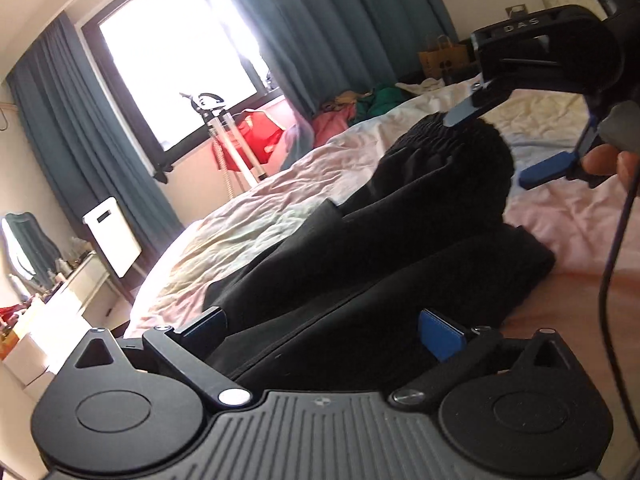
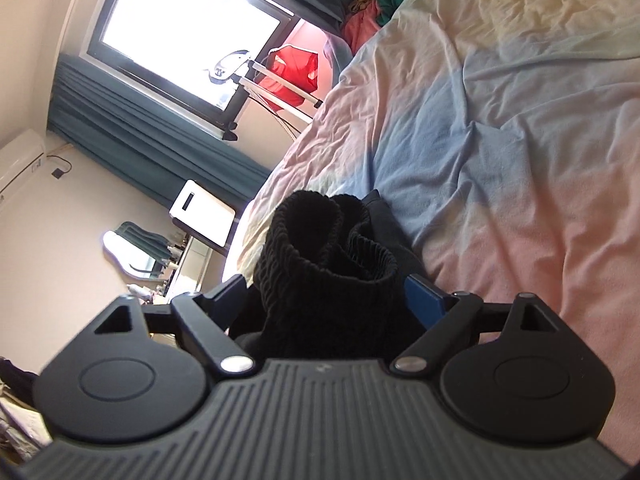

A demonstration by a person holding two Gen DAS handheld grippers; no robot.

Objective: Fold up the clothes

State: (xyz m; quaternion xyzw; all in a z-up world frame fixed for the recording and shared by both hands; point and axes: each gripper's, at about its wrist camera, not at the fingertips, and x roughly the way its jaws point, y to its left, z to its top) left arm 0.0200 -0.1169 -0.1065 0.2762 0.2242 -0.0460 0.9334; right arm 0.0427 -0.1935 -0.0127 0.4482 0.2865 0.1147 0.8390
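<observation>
Black trousers with a ribbed elastic waistband lie on the bed. In the left wrist view my left gripper is open wide, and the near folded end of the trousers sits between its blue fingers. My right gripper is at the far end, one finger on either side of the raised waistband. In the right wrist view my right gripper has the bunched, curled waistband pressed between its fingers, which touch the cloth on both sides.
The pastel bedsheet is wrinkled. A heap of pink and green clothes lies at the far end of the bed. Beside the bed stand a red item on a stand, a white heater and a dresser. A cable hangs at the right.
</observation>
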